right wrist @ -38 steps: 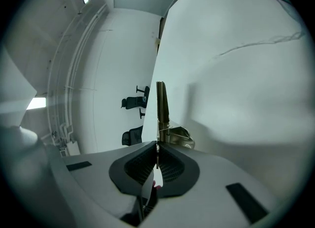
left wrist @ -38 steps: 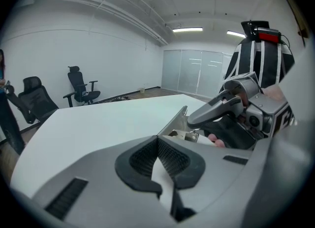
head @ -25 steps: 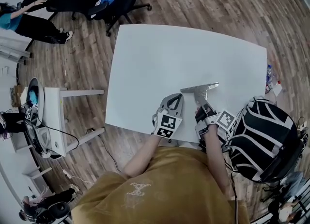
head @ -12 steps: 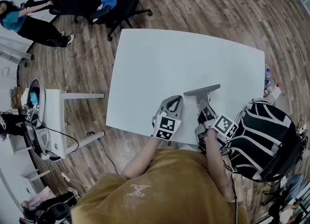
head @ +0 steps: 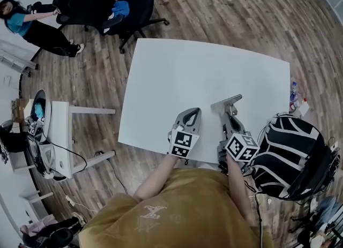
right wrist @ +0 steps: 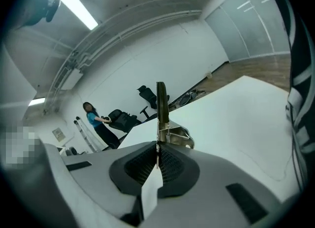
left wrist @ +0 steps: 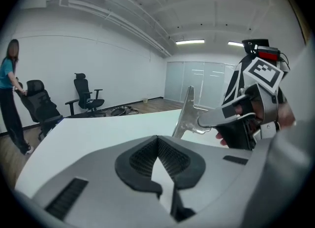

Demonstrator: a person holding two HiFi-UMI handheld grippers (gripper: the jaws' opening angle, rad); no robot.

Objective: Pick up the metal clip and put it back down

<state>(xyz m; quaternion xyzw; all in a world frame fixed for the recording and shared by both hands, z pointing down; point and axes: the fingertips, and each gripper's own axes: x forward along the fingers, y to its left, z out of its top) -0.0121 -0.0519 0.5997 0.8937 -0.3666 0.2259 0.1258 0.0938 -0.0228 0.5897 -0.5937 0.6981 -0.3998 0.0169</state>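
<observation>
The wooden plank floor carries a big white table, smooth and matte with rounded corners, and its top is bare, so there is free room to set a thing down again. Both tongs are at the near edge of the table, close in front of the person. The left gripper waits just beside the right one with its jaws closed together on nothing; I think it only stays out of the way. The right gripper has its jaws pressed tight on the metal clip, pinching its thin handle plate so that the clip stands on edge and points away over the table. It seems to be lifted a little off the surface, which fits the picking-up half of the task. The gripper bodies are grey, dull plastic, the pads black and finely ribbed for friction. The clip is shiny steel: one long flat bar, a bent handle and a small wire spring.
</observation>
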